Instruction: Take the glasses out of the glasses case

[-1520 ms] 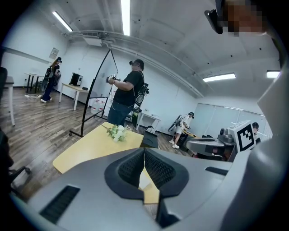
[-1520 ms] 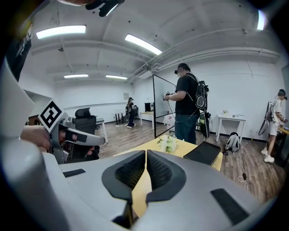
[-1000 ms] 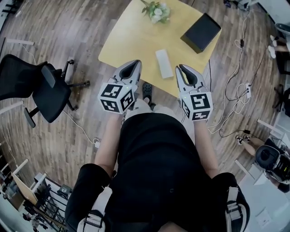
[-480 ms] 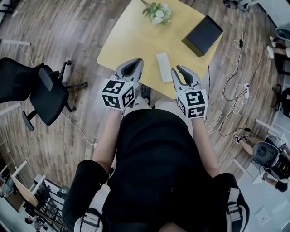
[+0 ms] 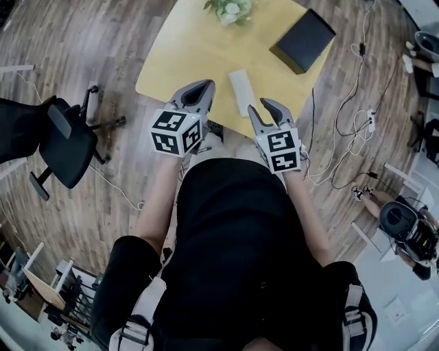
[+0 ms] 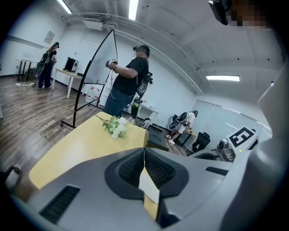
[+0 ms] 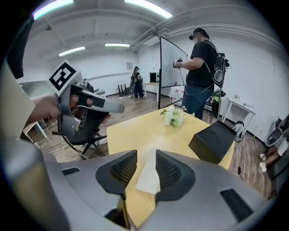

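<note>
A closed white glasses case [image 5: 241, 92] lies on the yellow table [image 5: 185, 48] near its front edge. In the right gripper view the case [image 7: 148, 176] shows through the gap of my right gripper [image 7: 146, 160], whose jaws are opening with nothing pressed between them. That gripper [image 5: 264, 107] hovers just right of the case, short of it. My left gripper [image 5: 199, 86] hangs over the table edge left of the case, with its jaws shut and empty. In the left gripper view the case [image 6: 149, 188] peeks out below the left gripper [image 6: 144, 155].
White flowers [image 5: 230, 10] lie at the table's far side and a black box [image 5: 303, 40] sits at its right corner. A black office chair [image 5: 51, 137] stands on the wood floor to the left. Cables [image 5: 343, 130] trail right of the table. Other people stand beyond it.
Both grippers have sunk and moved closer to the case. The right gripper's jaws have parted; the left stays shut.
</note>
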